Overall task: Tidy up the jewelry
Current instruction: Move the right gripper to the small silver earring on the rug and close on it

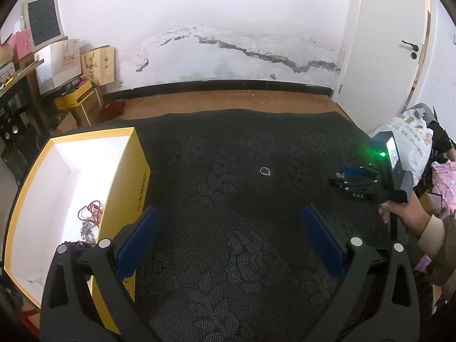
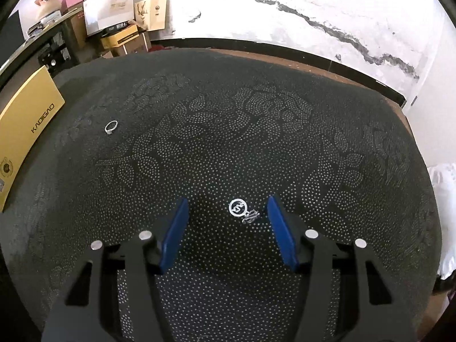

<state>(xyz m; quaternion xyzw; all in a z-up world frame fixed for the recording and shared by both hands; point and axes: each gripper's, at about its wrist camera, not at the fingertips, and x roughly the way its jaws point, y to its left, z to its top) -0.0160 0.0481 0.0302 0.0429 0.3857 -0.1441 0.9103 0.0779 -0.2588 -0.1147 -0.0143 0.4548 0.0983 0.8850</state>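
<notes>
Jaws on the right gripper (image 2: 226, 229) are wide apart, with a little silver charm (image 2: 238, 207) lying between the two blue tips. The charm is a round ring shape with a small clasp (image 2: 250, 216) joined to it, and it lies closer to the right blue pad. I think the gripper is set low around it so the jaws can close and pinch it.

Farther off on the dark dotted cloth (image 2: 256, 131) lies a silver ring (image 2: 111, 126), well apart from the charm and nearer the yellow box (image 2: 25, 125).

Jaws on the left gripper (image 1: 229, 235) are wide apart too, and they hold nothing. This gripper hangs just beside the yellow box, which is open on top. Inside it you can see a red cord (image 1: 91, 209) and some beads (image 1: 87, 229), so the box looks like the home for the jewelry. The left gripper seems to wait there, out of the way, while the right one works.

The cloth covers the counter, and shiny things show up well on it.
</notes>
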